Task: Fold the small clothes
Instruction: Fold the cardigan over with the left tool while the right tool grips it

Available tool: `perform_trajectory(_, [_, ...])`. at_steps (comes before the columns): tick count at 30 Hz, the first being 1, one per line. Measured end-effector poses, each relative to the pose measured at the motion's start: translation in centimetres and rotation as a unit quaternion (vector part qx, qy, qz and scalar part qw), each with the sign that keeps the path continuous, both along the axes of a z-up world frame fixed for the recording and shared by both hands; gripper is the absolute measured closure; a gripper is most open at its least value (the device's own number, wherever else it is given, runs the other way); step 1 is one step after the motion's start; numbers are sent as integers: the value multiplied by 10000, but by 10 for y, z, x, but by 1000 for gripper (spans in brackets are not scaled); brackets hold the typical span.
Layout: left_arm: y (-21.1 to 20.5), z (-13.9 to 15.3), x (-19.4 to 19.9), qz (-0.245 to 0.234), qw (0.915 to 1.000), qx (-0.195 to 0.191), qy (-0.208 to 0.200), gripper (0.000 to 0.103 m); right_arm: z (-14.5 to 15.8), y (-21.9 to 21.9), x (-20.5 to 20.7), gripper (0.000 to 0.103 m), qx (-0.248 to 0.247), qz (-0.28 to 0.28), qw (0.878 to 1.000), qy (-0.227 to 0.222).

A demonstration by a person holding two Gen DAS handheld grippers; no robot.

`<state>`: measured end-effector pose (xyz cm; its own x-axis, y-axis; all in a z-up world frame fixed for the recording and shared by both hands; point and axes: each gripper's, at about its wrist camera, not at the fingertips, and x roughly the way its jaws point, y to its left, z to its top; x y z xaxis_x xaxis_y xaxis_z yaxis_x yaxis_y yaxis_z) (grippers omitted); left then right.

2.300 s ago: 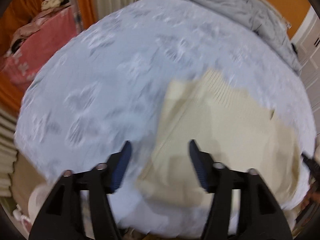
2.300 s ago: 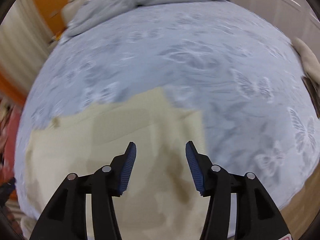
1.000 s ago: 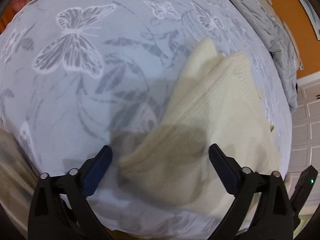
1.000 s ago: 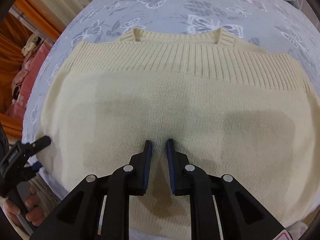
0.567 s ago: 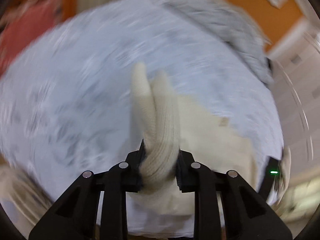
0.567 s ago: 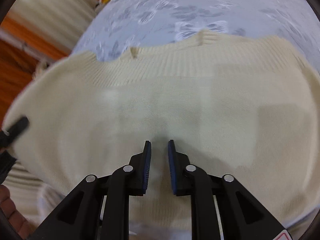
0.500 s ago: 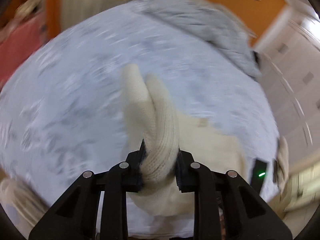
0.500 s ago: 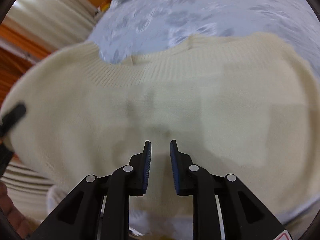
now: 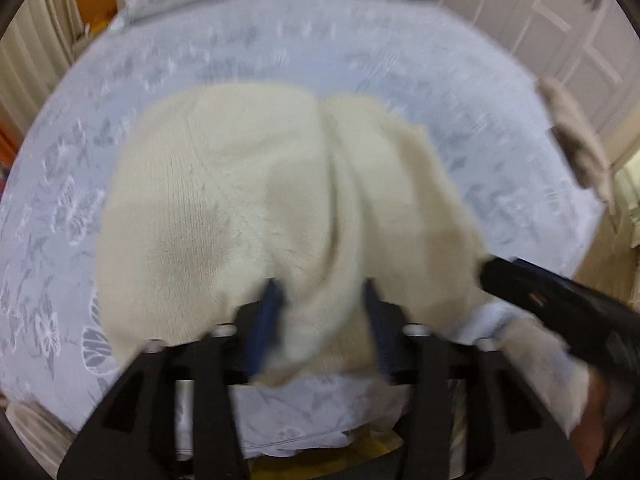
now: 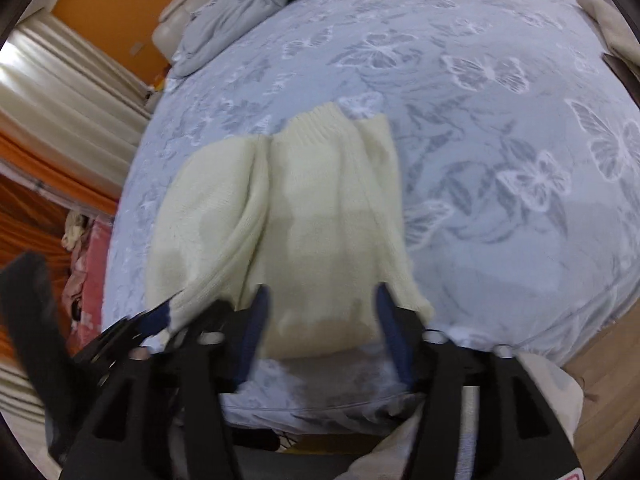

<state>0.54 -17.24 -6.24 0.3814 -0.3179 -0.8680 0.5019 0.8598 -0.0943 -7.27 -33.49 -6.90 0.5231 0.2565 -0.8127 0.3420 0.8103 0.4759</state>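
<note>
A cream knit sweater (image 9: 224, 200) lies on the butterfly-print bed cover (image 9: 280, 40), with one side folded over its body. My left gripper (image 9: 322, 312) hovers at the near edge. Its jaws are opening, and a loose ridge of the knit stands between the blue pads without being pinched. In the right wrist view the sweater (image 10: 320, 208) is a narrow bundle with its ribbed hem at the far end. My right gripper (image 10: 322, 320) is over the near edge, jaws opening, with fabric below but not gripped. The left gripper's blue pad (image 10: 154, 318) shows beside the sweater's left fold.
A grey duvet (image 10: 248, 4) is bunched at the far end of the bed. A beige garment (image 9: 576, 140) lies at the right edge, near white wardrobe doors (image 9: 540, 20). Curtains (image 10: 60, 92) and a pink blanket (image 10: 86, 272) are to the left. The bed's near edge is just under both grippers.
The left gripper, shut on a sweater sleeve, swung it across the body and has let go. The right gripper, shut on the sweater before, has opened too. The sweater is now narrower.
</note>
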Motion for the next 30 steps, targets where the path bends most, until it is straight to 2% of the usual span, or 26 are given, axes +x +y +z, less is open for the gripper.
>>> perform_trajectory(1, [9,8,-7,-13,9999,-23,-124,27,0,2,7,32,107,73,9999,-38])
perform_trajectory(2, [19,16,-13,68,9995,18,-308,9,1,5,13,31,311,154,9994,-79])
perform_trajectory(3, [37,24,-22,166,9980,6,-609,8,0,9,21,30,510,205,9984,-93])
perform_trajectory(4, [43,26,-25,183,9972,41,-723,8,0,14,30,26,688,263,9972,-88])
perform_trajectory(6, [63,17,-26,229,9969,273,-700,7,-5,28,51,21,949,444,9945,-7])
perform_trajectory(8, [83,-7,-25,413,9957,677,-481,7,-14,47,71,20,896,650,9936,237])
perform_trajectory(10, [97,-31,-20,588,9940,914,-157,7,-24,63,83,20,813,748,9924,533])
perform_trajectory(13, [104,-46,-13,805,9927,892,133,7,-36,89,99,22,773,873,9894,865])
perform_trajectory(15, [105,-45,-6,909,9932,728,86,7,-32,102,107,49,545,1006,9906,751])
perform_trajectory(16, [108,-43,-5,959,9931,674,79,7,-27,108,110,71,274,1062,9914,715])
perform_trajectory(17, [108,-44,0,968,9934,597,117,14,-14,111,112,78,180,1156,9918,509])
perform_trajectory(18, [108,-44,6,917,9945,457,220,39,5,107,111,79,376,1125,9929,135])
perform_trajectory(19, [108,-46,14,885,9947,393,355,51,15,100,111,81,526,1095,9925,-90])
perform_trajectory(20, [108,-47,16,910,9942,341,456,61,39,89,106,82,746,1027,9908,-477])
perform_trajectory(21, [109,-44,18,963,9940,223,477,67,59,76,99,82,776,927,9897,-763])
perform_trajectory(23, [107,-36,19,907,9947,-49,479,70,74,52,85,82,635,722,9903,-1001])
perform_trajectory(24, [105,-33,19,871,9952,-72,435,70,71,37,78,82,592,560,9918,-985])
perform_trajectory(26, [90,-33,17,694,9966,22,438,71,35,2,66,82,402,182,9978,-490])
perform_trajectory(28, [77,-44,19,596,9964,188,569,71,-36,-30,54,82,576,-234,9968,500])
perform_trajectory(29, [73,-50,18,579,9959,234,654,71,-55,-36,47,82,705,-363,9945,680])
perform_trajectory(30, [67,-56,16,536,9952,293,761,73,-62,-40,40,82,899,-457,9930,612])
